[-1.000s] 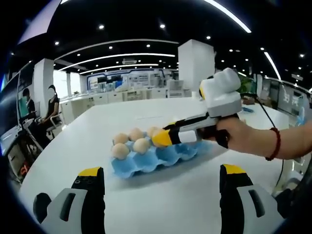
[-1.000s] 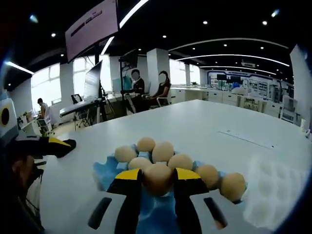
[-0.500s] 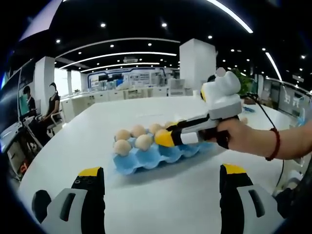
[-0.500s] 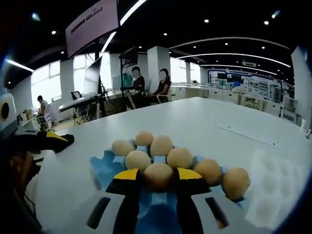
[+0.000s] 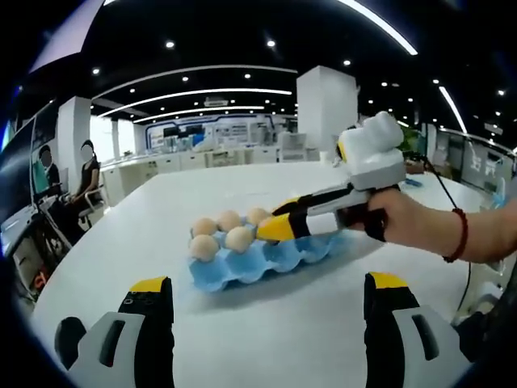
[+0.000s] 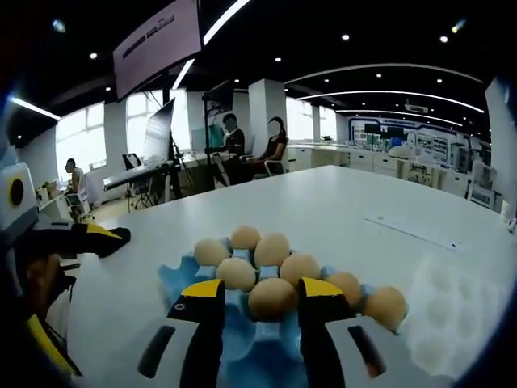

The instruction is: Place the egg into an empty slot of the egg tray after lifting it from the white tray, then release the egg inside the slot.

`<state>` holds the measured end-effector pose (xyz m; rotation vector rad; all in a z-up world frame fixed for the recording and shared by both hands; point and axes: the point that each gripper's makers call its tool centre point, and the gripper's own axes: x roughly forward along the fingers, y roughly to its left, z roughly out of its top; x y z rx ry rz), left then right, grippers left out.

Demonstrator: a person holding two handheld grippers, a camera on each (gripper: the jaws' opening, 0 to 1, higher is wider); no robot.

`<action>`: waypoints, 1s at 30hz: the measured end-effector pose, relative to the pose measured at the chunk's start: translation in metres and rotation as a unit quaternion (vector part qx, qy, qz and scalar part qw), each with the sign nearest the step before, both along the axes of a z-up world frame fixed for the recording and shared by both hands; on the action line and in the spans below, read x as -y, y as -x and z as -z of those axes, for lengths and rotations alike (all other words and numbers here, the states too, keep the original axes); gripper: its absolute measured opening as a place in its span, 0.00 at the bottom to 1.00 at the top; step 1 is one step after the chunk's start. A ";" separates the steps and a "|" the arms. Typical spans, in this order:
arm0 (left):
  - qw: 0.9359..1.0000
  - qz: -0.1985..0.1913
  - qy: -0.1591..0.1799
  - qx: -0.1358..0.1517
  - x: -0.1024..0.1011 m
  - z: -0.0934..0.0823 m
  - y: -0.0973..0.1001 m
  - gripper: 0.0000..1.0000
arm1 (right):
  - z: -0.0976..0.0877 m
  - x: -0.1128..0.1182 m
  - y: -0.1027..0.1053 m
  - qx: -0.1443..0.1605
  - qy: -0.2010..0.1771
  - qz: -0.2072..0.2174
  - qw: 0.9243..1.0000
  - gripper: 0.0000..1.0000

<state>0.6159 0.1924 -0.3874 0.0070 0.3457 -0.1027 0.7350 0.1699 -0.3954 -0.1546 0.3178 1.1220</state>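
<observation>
A blue egg tray (image 6: 174, 279) lies on the white table and holds several brown eggs. One egg (image 6: 271, 297) rests in a near slot between the jaws of my right gripper (image 6: 260, 289), which stand open with a gap on the egg's left side. In the left gripper view the right gripper (image 5: 276, 229) reaches from the right over the blue egg tray (image 5: 258, 260), held by a hand (image 5: 400, 220). My left gripper (image 5: 269, 283) hangs wide open and holds nothing, well short of the tray. The white tray (image 6: 456, 311) lies to the right of the blue one.
The white table (image 5: 161, 206) stretches far around the trays. My left gripper (image 6: 85, 237) and its hand show at the left edge of the right gripper view. People sit at desks (image 6: 250, 145) beyond the table.
My right gripper's jaws have spread apart and let go of the egg, which now sits in its slot. The left gripper has not moved.
</observation>
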 end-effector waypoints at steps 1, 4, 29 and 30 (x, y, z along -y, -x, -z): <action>1.000 0.000 -0.001 0.001 0.001 0.000 0.000 1.00 | -0.003 0.001 -0.001 0.004 -0.005 0.004 1.000 0.38; 1.000 0.003 -0.009 0.005 0.005 -0.002 0.000 1.00 | -0.009 0.005 -0.001 0.011 -0.004 0.004 1.000 0.39; 1.000 -0.003 -0.001 0.009 0.014 -0.002 0.000 1.00 | -0.015 0.062 -0.007 0.036 0.026 0.038 0.998 0.45; 1.000 -0.003 0.000 0.008 0.014 -0.002 0.001 1.00 | -0.015 0.064 -0.008 0.035 0.025 0.041 0.998 0.45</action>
